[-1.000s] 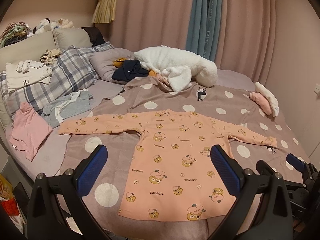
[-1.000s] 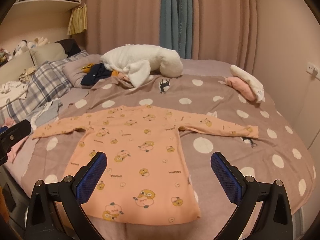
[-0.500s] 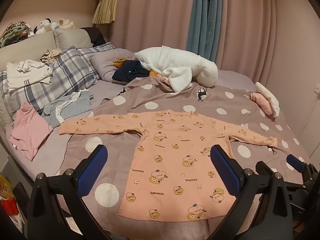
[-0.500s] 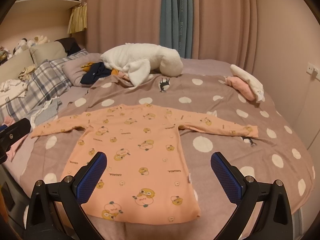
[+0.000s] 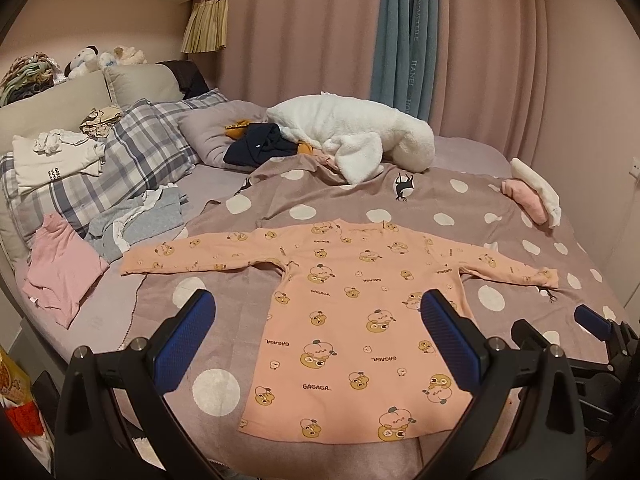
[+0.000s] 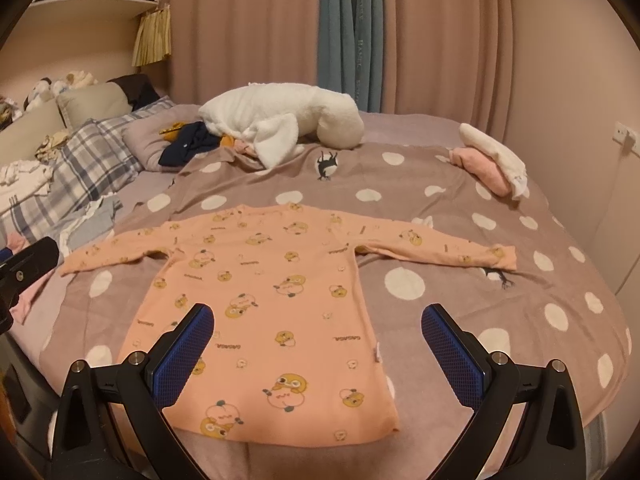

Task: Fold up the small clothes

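Note:
An orange long-sleeved child's top [image 5: 352, 320] with cartoon prints lies flat on the polka-dot blanket [image 5: 440, 200], sleeves spread left and right, hem toward me. It also shows in the right wrist view [image 6: 272, 312]. My left gripper [image 5: 316, 336] is open and empty, held above the hem's left half. My right gripper [image 6: 316, 344] is open and empty, above the hem's right half. The right gripper's blue fingertip [image 5: 592, 318] shows at the right edge of the left wrist view.
A white plush toy [image 5: 352, 136] and dark clothes [image 5: 260, 148] lie at the far side of the bed. Plaid pillows [image 5: 132, 160], a grey garment [image 5: 136, 224] and a pink garment [image 5: 60, 268] lie left. Folded pink and white items [image 6: 492, 160] sit far right. Curtains hang behind.
Both grippers have drifted only slightly; the top lies unchanged.

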Demonstrator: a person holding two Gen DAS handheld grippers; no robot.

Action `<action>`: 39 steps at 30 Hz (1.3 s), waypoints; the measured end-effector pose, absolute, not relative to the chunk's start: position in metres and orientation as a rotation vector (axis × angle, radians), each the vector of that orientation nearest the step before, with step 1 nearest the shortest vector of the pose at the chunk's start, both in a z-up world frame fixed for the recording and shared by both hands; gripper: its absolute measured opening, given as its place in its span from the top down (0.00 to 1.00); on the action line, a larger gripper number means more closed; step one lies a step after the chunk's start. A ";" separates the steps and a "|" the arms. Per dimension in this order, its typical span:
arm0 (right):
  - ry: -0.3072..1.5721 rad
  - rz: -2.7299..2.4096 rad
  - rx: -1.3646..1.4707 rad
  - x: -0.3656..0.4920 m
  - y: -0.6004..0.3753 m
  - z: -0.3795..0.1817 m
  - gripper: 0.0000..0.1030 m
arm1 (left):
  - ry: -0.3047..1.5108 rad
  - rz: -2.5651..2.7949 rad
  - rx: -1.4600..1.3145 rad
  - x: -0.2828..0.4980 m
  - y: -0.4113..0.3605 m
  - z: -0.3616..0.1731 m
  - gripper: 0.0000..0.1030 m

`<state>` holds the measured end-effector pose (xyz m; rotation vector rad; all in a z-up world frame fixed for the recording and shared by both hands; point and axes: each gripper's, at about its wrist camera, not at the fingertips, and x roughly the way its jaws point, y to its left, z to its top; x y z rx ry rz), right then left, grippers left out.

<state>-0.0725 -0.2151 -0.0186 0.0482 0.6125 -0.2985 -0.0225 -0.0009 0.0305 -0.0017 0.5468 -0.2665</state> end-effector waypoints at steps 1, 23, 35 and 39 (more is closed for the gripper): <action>0.614 -0.298 0.049 -0.072 -0.216 -0.019 0.00 | 0.548 -0.268 0.000 -0.022 -0.001 0.030 0.00; 0.563 -0.123 0.285 -0.037 -0.327 -0.023 0.00 | 0.607 -0.232 0.047 0.002 -0.023 0.011 0.00; 0.486 -0.236 0.883 -0.056 -0.617 -0.107 0.00 | 0.670 -0.122 0.039 0.046 -0.041 -0.017 0.00; 0.492 -0.233 1.069 -0.040 -0.658 -0.146 0.00 | 0.697 -0.101 0.048 0.061 -0.054 -0.031 0.00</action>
